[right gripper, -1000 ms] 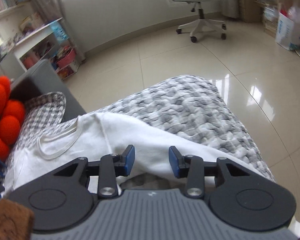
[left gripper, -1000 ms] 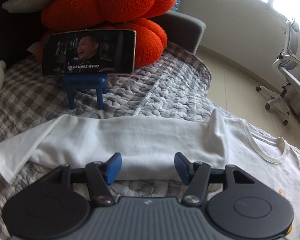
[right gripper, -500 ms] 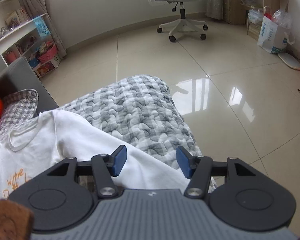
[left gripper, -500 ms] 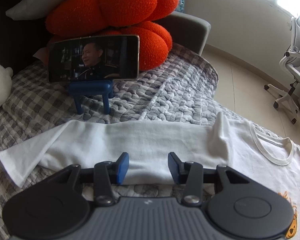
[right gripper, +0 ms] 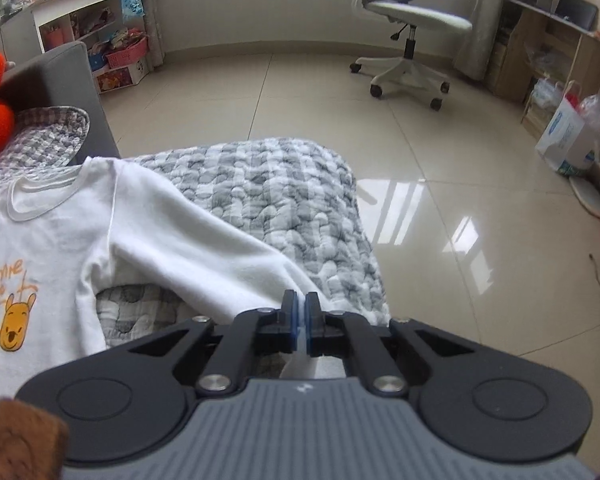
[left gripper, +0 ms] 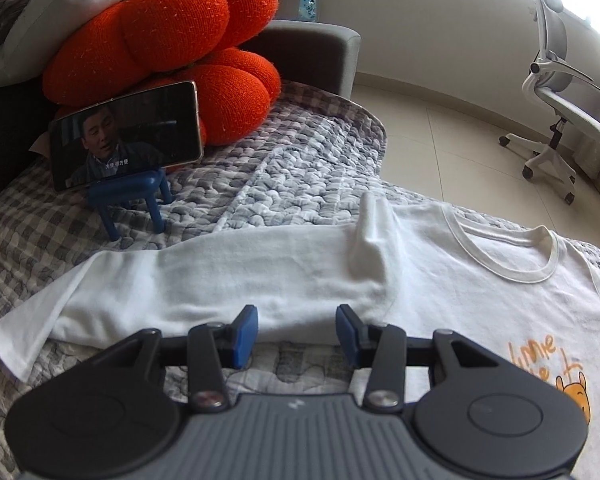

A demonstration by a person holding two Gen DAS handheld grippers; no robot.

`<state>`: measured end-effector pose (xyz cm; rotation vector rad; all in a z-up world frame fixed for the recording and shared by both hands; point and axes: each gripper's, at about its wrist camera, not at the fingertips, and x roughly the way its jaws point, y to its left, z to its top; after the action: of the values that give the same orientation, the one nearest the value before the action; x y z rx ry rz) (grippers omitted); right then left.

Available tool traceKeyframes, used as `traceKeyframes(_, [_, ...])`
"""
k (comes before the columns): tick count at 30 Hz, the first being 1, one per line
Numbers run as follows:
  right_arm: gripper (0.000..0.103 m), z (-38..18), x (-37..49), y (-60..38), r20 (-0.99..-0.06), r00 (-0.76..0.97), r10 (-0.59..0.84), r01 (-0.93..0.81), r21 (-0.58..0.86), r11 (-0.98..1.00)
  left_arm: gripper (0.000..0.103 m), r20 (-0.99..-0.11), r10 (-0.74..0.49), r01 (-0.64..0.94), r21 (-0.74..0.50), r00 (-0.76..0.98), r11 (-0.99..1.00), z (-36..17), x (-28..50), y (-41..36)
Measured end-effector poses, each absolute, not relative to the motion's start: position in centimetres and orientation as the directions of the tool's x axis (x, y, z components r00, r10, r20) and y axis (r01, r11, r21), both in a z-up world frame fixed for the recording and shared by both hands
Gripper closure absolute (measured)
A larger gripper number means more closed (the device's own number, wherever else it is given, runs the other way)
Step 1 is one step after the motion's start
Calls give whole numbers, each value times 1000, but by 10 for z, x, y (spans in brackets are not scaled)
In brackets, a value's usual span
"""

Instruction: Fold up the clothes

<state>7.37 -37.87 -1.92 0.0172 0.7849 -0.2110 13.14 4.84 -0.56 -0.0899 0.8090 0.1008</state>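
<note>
Between and just beyond the parted, empty jaws of the left gripper [left gripper: 296,334], the white shirt's [left gripper: 228,276] folded sleeve lies across the quilt [left gripper: 284,184]. Right gripper [right gripper: 299,326]: jaws clenched on the other sleeve's [right gripper: 204,256] edge.

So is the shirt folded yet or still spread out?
Mostly spread: the shirt lies print up on the quilt, with both sleeves out to the sides.

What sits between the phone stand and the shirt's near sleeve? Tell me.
In the left wrist view, only bare grey quilted blanket lies between the blue phone stand and the white shirt's sleeve; nothing else rests there.
</note>
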Motion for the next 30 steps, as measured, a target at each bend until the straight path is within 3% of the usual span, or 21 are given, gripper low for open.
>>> traceKeyframes(3, [103,-12,83,-380,-596,728,-338,255,-223,941,59,-725,43,-116,-51,688,992,-6,131,44])
traceKeyframes(6, [98,-18,84,-394,-627,685,-371,305,-215,928,59,-733,16,-103,-74,680,992,-7,130,39])
traceKeyframes(9, [75,-20,65,-418,-720,649,-246,325,-29,945,59,-725,-2,-85,-83,688,993,-3,128,35])
traceKeyframes(10, [53,-20,58,-428,-733,647,-208,346,39,937,59,-722,-6,-79,-84,692,993,-2,128,34])
traceKeyframes(11, [38,-23,54,-437,-743,642,-188,367,82,926,59,-719,-10,-76,-87,695,993,-1,127,33])
traceKeyframes(12, [36,-26,50,-445,-753,636,-172,388,120,914,59,-717,-13,-75,-91,697,993,0,127,32])
traceKeyframes(17, [36,-53,38,-479,-812,582,-50,468,284,837,59,-723,-49,-64,-128,689,990,0,126,28])
traceKeyframes(21, [36,-57,34,-476,-792,601,104,370,391,843,59,-720,-50,-63,-129,692,990,2,124,25])
traceKeyframes(22, [41,-61,36,-467,-804,583,116,332,366,869,59,-720,-47,-66,-128,692,990,1,124,25])
traceKeyframes(24, [64,-61,34,-464,-784,607,132,294,375,879,59,-722,-45,-72,-130,690,989,1,125,25])
traceKeyframes(25, [88,-58,34,-467,-774,616,145,294,396,870,59,-723,-45,-73,-131,689,989,1,125,24])
traceKeyframes(26, [99,-55,33,-465,-787,609,95,301,340,891,59,-724,-47,-70,-131,688,989,0,125,23])
traceKeyframes(30, [99,-44,35,-462,-768,640,36,276,273,921,59,-723,-42,-52,-108,689,993,-1,124,19])
